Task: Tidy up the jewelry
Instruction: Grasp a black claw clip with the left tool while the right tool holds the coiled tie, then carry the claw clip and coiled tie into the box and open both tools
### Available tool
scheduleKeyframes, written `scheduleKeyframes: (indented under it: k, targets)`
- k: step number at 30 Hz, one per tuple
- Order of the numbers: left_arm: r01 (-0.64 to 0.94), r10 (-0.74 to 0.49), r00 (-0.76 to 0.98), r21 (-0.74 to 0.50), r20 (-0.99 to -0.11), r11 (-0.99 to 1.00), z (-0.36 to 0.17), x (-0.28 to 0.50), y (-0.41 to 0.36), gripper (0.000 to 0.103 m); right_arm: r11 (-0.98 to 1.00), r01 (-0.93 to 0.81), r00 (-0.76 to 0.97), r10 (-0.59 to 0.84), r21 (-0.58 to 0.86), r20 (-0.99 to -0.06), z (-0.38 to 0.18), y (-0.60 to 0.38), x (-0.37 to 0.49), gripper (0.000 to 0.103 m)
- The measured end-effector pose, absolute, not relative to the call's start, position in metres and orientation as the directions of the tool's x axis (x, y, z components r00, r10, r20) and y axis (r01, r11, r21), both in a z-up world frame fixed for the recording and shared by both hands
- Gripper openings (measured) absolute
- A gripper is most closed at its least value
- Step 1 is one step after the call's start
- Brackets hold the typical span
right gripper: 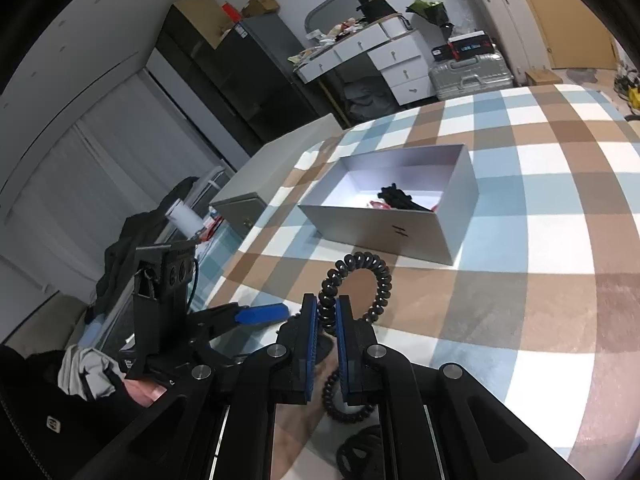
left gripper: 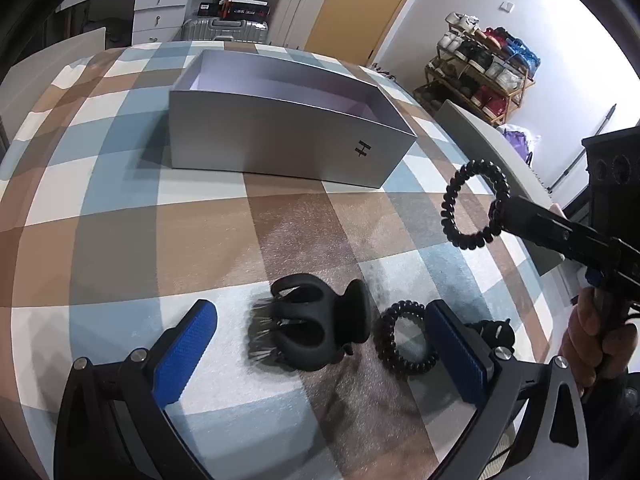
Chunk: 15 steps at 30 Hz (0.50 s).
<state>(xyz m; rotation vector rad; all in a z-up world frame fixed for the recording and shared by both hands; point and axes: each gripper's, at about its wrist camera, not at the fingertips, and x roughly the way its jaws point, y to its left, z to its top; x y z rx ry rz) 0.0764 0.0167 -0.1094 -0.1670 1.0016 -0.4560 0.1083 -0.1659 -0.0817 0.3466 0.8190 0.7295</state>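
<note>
A checked tablecloth (left gripper: 120, 240), a shoe rack (left gripper: 480, 68) and 1 silver suitcase (right gripper: 472, 70).

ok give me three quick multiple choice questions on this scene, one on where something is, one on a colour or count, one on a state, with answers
1. Where is the hair claw clip?
A. inside the box
B. on the checked cloth between the left gripper's fingers
C. held by the right gripper

2. What colour are the gripper pads?
A. blue
B. red
C. white

3. What state is the right gripper in?
A. wide open over the box
B. shut on nothing
C. shut on a spiral hair tie

Answers:
1 B: the clip lies on the cloth, framed by the open left gripper.
2 A: both wrist views show blue pads.
3 C: the pads pinch the raised spiral hair tie, short of the grey box; another hair tie lies beside the clip.
</note>
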Motion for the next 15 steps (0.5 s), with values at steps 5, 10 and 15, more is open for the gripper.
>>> scheduleKeyframes:
  k: [5,10,15]
  targets:
    - [0.283,-0.399,0.452,-0.296,-0.798,0.912,-0.110,0.081,0.012,0.074,0.698,-0.440,0.465,0.715,0.565,-0.521,-0.088,-0.176,0.107,0.009]
    - [0.305,-0.402,0.418,-0.291,-0.815,0.907,-0.110,0.082,0.008,0.039,0.691,-0.438,0.476,0.721,0.575,-0.504,-0.089,-0.184,0.104,0.009]
    - [0.322,-0.403,0.416,-0.283,-0.815,0.903,-0.105,0.079,0.007,0.039,0.685,-0.444,0.481,0.726,0.577,-0.492,-0.088,-0.187,0.101,0.009]
